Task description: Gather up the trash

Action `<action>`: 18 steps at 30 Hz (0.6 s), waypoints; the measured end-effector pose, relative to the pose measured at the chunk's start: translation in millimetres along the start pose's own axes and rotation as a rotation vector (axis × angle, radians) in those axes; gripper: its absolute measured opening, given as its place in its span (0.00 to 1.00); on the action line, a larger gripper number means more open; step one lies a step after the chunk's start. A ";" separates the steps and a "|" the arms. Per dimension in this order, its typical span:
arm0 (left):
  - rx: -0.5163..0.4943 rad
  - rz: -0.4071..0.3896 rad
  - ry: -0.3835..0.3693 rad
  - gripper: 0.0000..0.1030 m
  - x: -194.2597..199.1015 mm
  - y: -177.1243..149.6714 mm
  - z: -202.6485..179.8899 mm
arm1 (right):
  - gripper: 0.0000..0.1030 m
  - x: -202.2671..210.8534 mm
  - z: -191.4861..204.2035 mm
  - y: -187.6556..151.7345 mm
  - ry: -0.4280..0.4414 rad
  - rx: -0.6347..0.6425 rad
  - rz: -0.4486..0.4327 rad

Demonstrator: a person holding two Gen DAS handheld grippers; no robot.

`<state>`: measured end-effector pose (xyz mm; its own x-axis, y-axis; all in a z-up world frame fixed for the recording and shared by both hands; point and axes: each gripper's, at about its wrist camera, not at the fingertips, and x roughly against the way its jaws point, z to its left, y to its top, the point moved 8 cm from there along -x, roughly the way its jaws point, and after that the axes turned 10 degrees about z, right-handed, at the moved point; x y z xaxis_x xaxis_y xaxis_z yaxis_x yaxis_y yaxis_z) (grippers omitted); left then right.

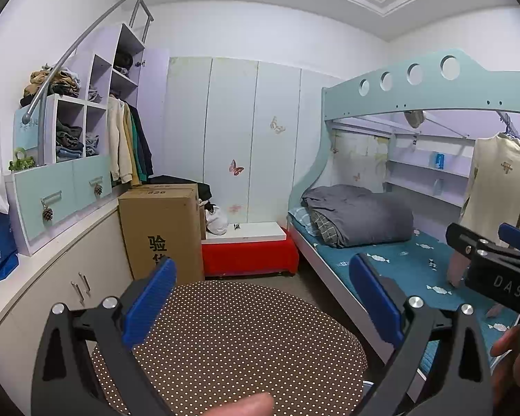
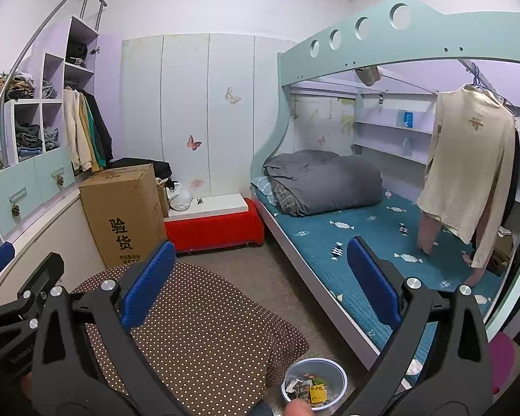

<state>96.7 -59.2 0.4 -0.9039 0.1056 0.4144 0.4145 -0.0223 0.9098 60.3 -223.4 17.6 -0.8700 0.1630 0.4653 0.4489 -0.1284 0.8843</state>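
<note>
My left gripper (image 1: 261,298) is open and holds nothing; it hangs over a round table with a brown dotted cloth (image 1: 232,343). My right gripper (image 2: 260,284) is also open and holds nothing, above the same dotted table (image 2: 197,326). On the floor at the table's right stands a small blue-rimmed bin (image 2: 314,383) with several wrappers and scraps inside. In the left wrist view the right gripper (image 1: 495,260) shows at the right edge. In the right wrist view the left gripper (image 2: 14,287) shows at the left edge. No loose trash is visible on the table.
A bunk bed (image 2: 364,235) with a teal mattress and a folded grey duvet (image 2: 322,180) fills the right side. A cream shirt (image 2: 468,159) hangs over it. A cardboard box (image 2: 121,211), a red bench (image 2: 215,225) and white cabinets (image 1: 52,277) line the left and back.
</note>
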 end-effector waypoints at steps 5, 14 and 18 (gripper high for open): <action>0.001 0.001 -0.001 0.95 -0.1 -0.7 -0.5 | 0.94 -0.6 0.0 -0.2 0.001 0.000 0.000; 0.001 0.002 -0.002 0.95 -0.4 -1.3 -0.8 | 0.94 -2.3 3.9 -1.9 0.006 0.002 0.003; 0.001 -0.007 0.007 0.95 0.4 -2.3 -1.9 | 0.94 -4.0 5.1 -3.7 0.013 0.004 0.005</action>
<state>95.2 -61.0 -1.5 -0.9074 0.0985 0.4085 0.4086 -0.0204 0.9125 63.2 -218.6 12.7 -0.8703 0.1501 0.4692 0.4540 -0.1252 0.8822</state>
